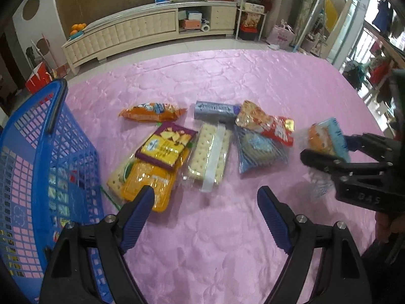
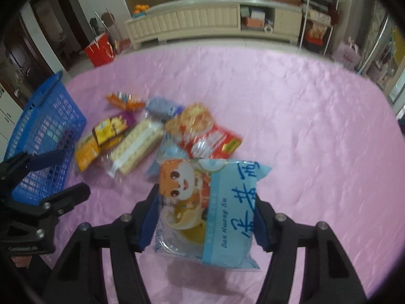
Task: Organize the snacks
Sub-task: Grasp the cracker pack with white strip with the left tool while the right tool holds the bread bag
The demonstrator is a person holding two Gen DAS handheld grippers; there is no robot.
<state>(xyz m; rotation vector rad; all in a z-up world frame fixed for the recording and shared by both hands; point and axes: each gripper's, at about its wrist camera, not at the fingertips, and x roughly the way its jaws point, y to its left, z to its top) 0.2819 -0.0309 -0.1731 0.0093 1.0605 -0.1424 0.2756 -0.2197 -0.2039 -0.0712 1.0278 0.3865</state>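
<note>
Several snack packs lie on the pink cloth (image 1: 215, 228): an orange bag (image 1: 152, 111), a purple-yellow cracker pack (image 1: 168, 143), a clear cracker pack (image 1: 210, 154), a grey roll (image 1: 215, 110), a red bag (image 1: 268, 124), a blue bag (image 1: 260, 152). A blue basket (image 1: 38, 177) stands at the left. My left gripper (image 1: 205, 205) is open and empty above the cloth, in front of the packs. My right gripper (image 2: 206, 217) is shut on a light-blue snack pack (image 2: 210, 210) and holds it above the cloth; it also shows in the left wrist view (image 1: 326, 141).
A cream TV cabinet (image 1: 152, 30) stands beyond the table's far edge. A red bag (image 2: 100, 49) sits on the floor at the left. A metal rack (image 1: 253, 7) stands at the back right. The basket (image 2: 45, 136) holds some small packs.
</note>
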